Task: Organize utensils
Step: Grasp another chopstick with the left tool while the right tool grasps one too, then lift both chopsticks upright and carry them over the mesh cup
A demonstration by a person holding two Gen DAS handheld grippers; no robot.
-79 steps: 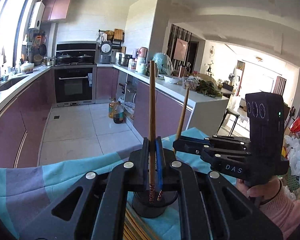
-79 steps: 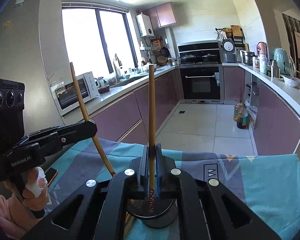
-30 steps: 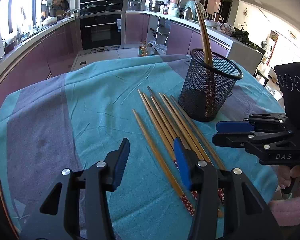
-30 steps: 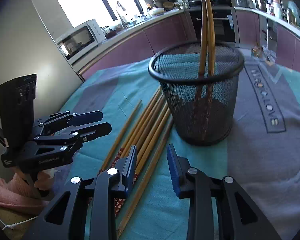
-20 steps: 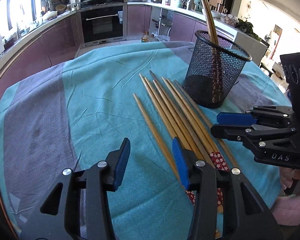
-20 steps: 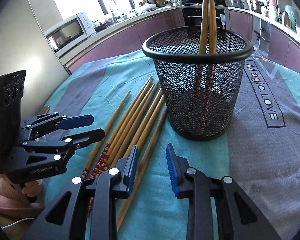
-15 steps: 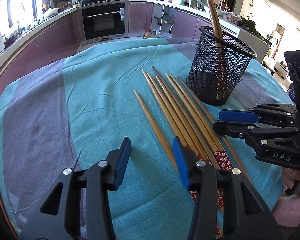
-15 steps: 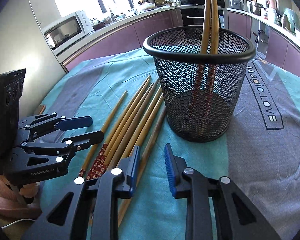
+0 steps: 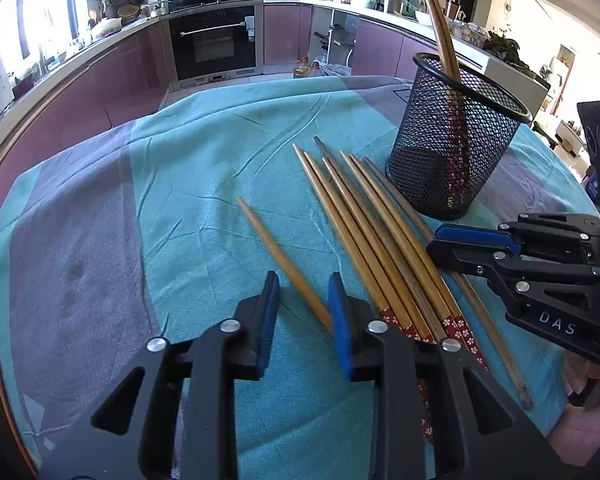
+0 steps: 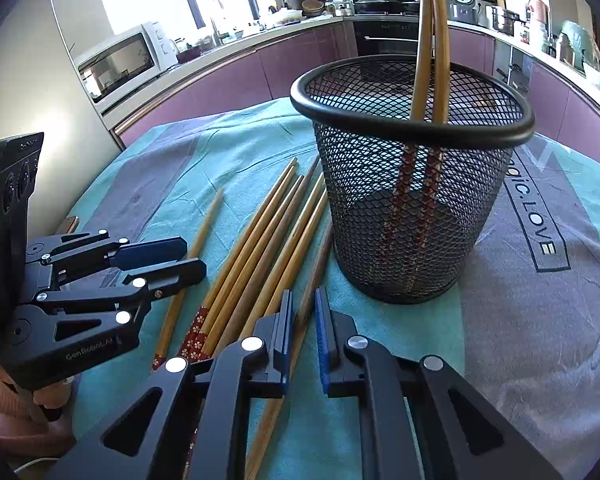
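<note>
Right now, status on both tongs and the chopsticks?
Left tongs just closing around lone chopstick, not clamped yet. Right tongs just closed on chopstick nearest mesh basket. Two chopsticks in mesh basket; nothing blocking.

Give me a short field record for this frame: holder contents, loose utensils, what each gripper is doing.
holder: black mesh cup, upright on the teal cloth
in holder: two chopsticks, patterned ends down
loose: a bundle of chopsticks lying beside the cup, plus a lone chopstick apart from it
left gripper: jaws just closing around the lone chopstick, a gap left on one side
right gripper: jaws just closed on the chopstick nearest the cup
</note>
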